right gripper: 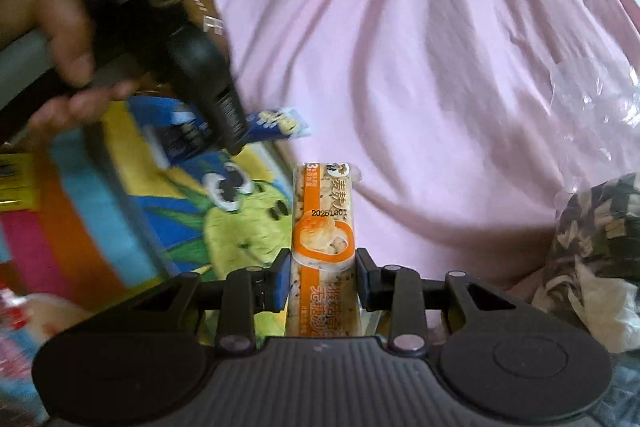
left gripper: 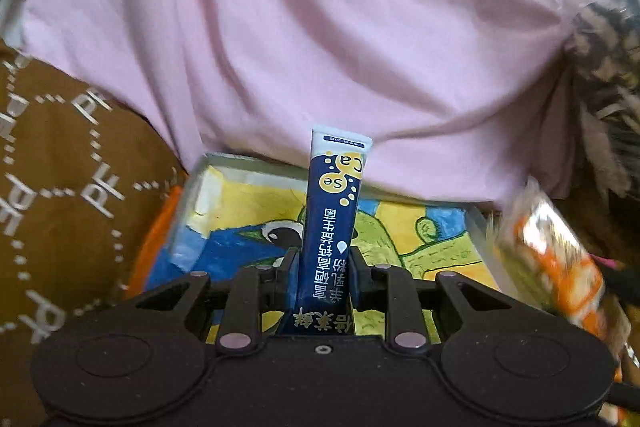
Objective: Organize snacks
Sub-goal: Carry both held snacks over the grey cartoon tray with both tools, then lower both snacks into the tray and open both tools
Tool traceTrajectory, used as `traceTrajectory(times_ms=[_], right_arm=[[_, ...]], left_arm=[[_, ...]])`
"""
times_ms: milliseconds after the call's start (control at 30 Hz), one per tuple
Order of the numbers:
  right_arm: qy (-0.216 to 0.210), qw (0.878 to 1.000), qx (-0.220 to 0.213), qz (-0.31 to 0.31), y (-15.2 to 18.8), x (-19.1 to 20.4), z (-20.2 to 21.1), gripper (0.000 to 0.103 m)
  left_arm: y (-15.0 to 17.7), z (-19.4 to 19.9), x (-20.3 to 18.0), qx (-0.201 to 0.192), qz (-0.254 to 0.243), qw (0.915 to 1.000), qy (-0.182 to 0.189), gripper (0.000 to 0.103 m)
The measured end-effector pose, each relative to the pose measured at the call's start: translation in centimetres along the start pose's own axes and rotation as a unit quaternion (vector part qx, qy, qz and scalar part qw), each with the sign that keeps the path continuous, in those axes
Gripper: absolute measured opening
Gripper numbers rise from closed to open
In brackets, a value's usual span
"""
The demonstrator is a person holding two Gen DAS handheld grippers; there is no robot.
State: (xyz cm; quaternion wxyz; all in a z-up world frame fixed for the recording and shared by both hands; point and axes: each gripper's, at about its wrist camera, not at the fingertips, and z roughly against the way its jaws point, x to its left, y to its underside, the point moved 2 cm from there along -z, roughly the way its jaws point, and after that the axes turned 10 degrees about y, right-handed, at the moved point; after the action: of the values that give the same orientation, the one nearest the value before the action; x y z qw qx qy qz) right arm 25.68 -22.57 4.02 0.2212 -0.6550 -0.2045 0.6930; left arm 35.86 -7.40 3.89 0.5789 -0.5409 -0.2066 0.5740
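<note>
left gripper (left gripper: 325, 259) clamped on the blue sachet (left gripper: 334, 215), right gripper (right gripper: 322, 267) clamped on the orange snack bar (right gripper: 323, 227); both packets stand at twelve o'clock above the painted box (left gripper: 420, 227). advice: keep both clamped, lower each flat inside.

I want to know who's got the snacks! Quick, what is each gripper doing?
Left gripper: shut on the blue packet.
Right gripper: shut on the orange snack bar.
</note>
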Motion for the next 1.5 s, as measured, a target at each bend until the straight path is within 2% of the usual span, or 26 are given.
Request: traceTrajectory(times_ms=[133, 333, 467, 667, 767, 933, 1033, 1200, 1233, 1367, 1500], right_arm=[[0.005, 0.999, 0.006, -0.033, 0.3, 0.3, -3.5, 0.036], [-0.027, 0.996, 0.029, -0.077, 1.8, 1.8, -6.9, 0.036], [-0.060, 0.993, 0.045, -0.096, 2.8, 2.6, -7.9, 0.036], [-0.082, 0.982, 0.074, -0.154, 3.7, 2.1, -9.2, 0.036], [-0.096, 0.972, 0.088, -0.197, 4.2, 1.5, -9.7, 0.037], [-0.103, 0.961, 0.093, -0.238, 4.7, 0.5, -9.8, 0.040], [-0.101, 0.955, 0.089, -0.263, 5.0, -0.3, -9.2, 0.053], [-0.093, 0.945, 0.076, -0.303, 5.5, -2.0, -7.4, 0.080], [-0.090, 0.944, 0.073, -0.310, 5.6, -2.3, -6.8, 0.082], [-0.077, 0.939, 0.067, -0.327, 5.7, -3.3, -4.4, 0.099], [-0.069, 0.936, 0.065, -0.338, 5.4, -4.0, -1.8, 0.103]], left_arm=[[0.7, -2.4, 0.9, 0.023, 0.012, 0.9996, -0.010, 0.026], [2.0, -4.7, 2.1, 0.054, 0.009, 0.9982, -0.026, 0.026], [2.6, -5.3, 2.6, 0.054, 0.018, 0.9980, -0.028, 0.026], [2.8, -5.4, 1.8, 0.055, -0.015, 0.9977, -0.036, 0.028], [2.9, -5.4, 1.7, 0.055, -0.023, 0.9975, -0.037, 0.033], [3.2, -5.2, 1.2, 0.052, -0.018, 0.9978, -0.036, 0.056], [3.4, -4.7, 0.6, 0.051, -0.017, 0.9978, -0.037, 0.060], [3.4, -2.4, 0.2, 0.023, -0.010, 0.9988, -0.042, 0.082], [3.3, -1.8, 0.2, 0.017, -0.009, 0.9990, -0.042, 0.085], [3.2, 0.3, -0.1, 0.001, -0.014, 0.9991, -0.040, 0.094], [3.1, 3.2, -0.8, -0.024, -0.028, 0.9985, -0.040, 0.102]])
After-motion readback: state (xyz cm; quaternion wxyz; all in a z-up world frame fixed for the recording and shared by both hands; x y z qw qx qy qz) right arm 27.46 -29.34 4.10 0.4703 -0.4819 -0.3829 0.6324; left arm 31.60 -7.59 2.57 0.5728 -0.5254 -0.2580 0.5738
